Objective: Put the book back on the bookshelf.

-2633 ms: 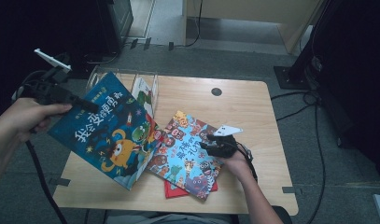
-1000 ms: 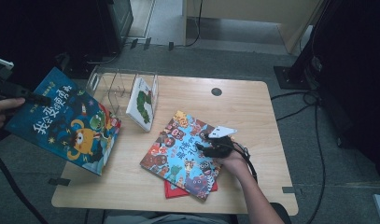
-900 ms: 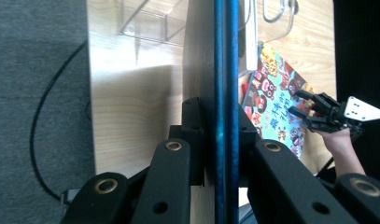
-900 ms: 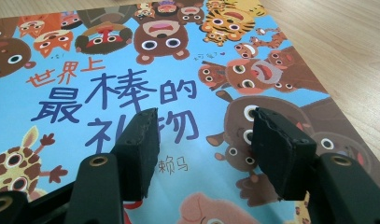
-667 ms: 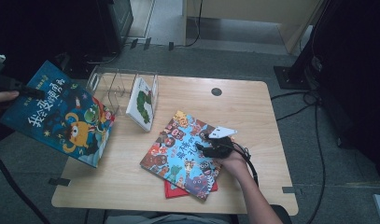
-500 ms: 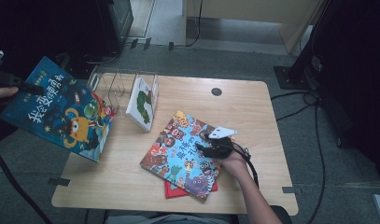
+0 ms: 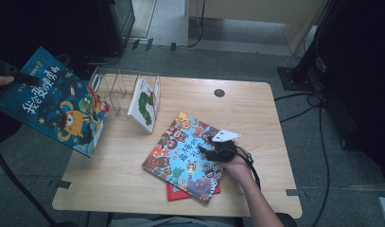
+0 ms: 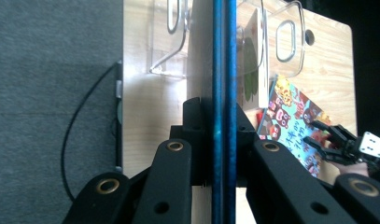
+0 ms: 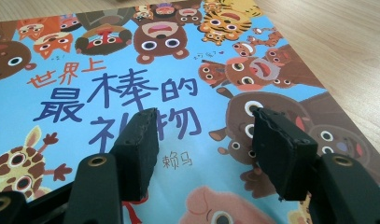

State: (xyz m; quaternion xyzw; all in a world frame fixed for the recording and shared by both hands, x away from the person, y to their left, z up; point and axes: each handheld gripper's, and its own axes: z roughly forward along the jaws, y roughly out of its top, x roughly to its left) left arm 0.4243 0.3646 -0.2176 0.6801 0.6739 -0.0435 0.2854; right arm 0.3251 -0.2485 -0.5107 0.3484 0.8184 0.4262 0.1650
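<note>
Off the table's left edge, up in the air: gripping the blue picture book (image 7: 53,101) at its top corner with the left gripper (image 7: 15,74), jaws clamped tight on the cover (edge-on in the left gripper view, a thin blue line (image 8: 224,93) pinched between the black pads). Tilting down toward the table (image 7: 256,109), cover facing up, showing an orange monster and yellow characters on dark blue. Hanging just left of the clear wire book rack (image 7: 117,87), with a white book (image 7: 143,104) leaning in its right slot. Farther right, lying flat on the table: a light-blue animal book (image 7: 180,158) over a red one (image 7: 180,194). Resting over the animal book's right part, the right gripper (image 7: 206,152), jaws standing apart, pads (image 9: 141,140) hovering at the cover with nothing pinched between them.
</note>
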